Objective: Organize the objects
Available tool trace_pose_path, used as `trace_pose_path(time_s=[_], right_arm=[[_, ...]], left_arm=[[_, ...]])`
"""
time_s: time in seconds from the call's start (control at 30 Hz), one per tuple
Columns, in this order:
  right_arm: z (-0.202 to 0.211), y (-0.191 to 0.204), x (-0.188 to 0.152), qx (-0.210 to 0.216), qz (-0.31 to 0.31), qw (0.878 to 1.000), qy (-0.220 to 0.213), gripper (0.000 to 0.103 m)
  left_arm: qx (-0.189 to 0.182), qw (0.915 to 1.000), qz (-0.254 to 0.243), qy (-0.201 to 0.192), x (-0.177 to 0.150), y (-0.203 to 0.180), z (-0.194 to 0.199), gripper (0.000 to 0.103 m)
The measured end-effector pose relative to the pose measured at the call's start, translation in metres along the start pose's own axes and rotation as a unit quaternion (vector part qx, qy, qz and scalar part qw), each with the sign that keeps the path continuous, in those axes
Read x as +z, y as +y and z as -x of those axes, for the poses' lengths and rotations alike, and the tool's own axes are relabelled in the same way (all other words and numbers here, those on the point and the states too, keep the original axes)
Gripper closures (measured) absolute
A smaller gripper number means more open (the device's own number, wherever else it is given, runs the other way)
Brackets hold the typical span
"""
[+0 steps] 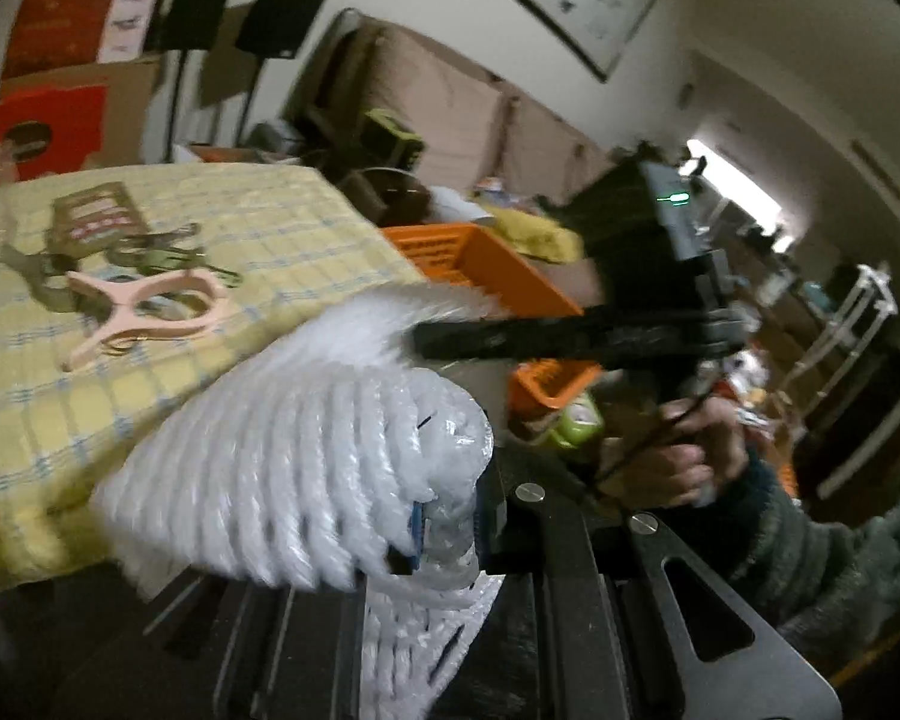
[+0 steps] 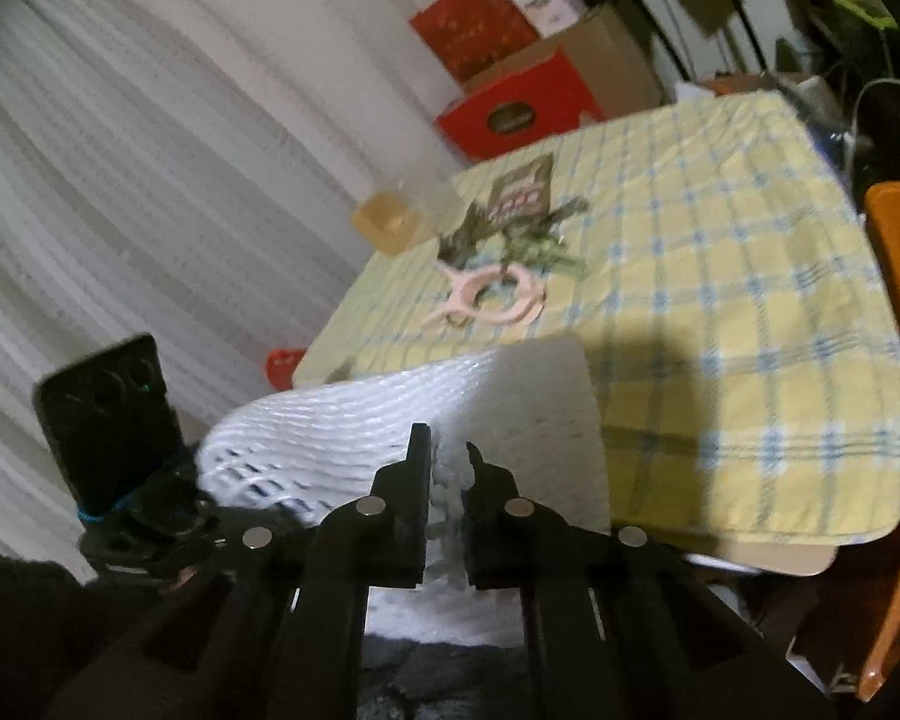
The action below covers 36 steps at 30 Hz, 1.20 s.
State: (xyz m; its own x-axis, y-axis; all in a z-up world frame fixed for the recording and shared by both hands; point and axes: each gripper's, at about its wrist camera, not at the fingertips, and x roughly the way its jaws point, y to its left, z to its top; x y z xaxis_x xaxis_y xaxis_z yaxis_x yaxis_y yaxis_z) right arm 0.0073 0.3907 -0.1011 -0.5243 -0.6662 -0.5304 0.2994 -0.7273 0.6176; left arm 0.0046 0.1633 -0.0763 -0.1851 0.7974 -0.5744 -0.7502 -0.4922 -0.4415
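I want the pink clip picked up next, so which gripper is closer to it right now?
Hard to call. Both the left gripper and right gripper are shut on the white foam net, short of the table edge, with the pink clip farther in on the checked cloth.

The fingertips of the left hand-held gripper (image 1: 444,546) are buried in the white foam netting (image 1: 282,456). Beyond the netting, the items beside the pink clip (image 1: 144,312) are smeared by motion blur. The orange basket (image 2: 894,420) is cut off by the frame edge.
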Motion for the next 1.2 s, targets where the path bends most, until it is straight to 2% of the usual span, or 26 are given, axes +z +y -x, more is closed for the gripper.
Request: trace_pose_path(time_s=[0.07, 0.17, 0.23, 0.3, 0.47, 0.63, 0.73, 0.83, 1.0, 1.2], right_arm=[[0.01, -0.002, 0.003, -0.003, -0.002, 1.0, -0.014, 0.096], [0.02, -0.007, 0.006, -0.002, -0.005, 1.0, -0.025, 0.095], [0.022, -0.008, 0.007, 0.003, -0.005, 1.0, -0.027, 0.094], [0.024, -0.003, 0.007, -0.01, 0.007, 0.999, -0.033, 0.095], [0.022, 0.009, 0.009, -0.085, 0.039, 0.995, -0.029, 0.095], [0.014, 0.014, 0.006, -0.14, 0.056, 0.988, -0.025, 0.095], [0.006, 0.02, 0.004, -0.165, 0.075, 0.983, -0.021, 0.095], [0.003, 0.028, 0.002, -0.178, 0.088, 0.98, -0.022, 0.095], [0.013, 0.042, 0.005, -0.214, 0.105, 0.97, -0.038, 0.095], [0.034, 0.056, 0.011, -0.248, 0.106, 0.961, -0.062, 0.095]], left_arm=[[-0.006, 1.0, 0.0, -0.003, 0.0, 0.0, 0.001, 0.092], [-0.057, 0.9982, -0.009, -0.019, 0.0, -0.007, 0.009, 0.092], [-0.072, 0.997, -0.02, -0.02, 0.0, -0.012, 0.011, 0.092], [-0.033, 0.999, -0.03, -0.011, 0.001, -0.013, 0.006, 0.092], [0.068, 0.9975, -0.007, 0.019, 0.0, 0.0, -0.012, 0.091], [0.145, 0.9885, 0.034, 0.026, 0.006, 0.013, -0.021, 0.091], [0.172, 0.983, 0.053, 0.034, 0.009, 0.015, -0.021, 0.091], [0.214, 0.9758, 0.027, 0.036, 0.02, -0.003, -0.019, 0.091], [0.264, 0.9642, -0.018, 0.021, 0.028, -0.036, -0.019, 0.091], [0.263, 0.9644, -0.027, 0.009, 0.031, -0.056, -0.017, 0.091]])
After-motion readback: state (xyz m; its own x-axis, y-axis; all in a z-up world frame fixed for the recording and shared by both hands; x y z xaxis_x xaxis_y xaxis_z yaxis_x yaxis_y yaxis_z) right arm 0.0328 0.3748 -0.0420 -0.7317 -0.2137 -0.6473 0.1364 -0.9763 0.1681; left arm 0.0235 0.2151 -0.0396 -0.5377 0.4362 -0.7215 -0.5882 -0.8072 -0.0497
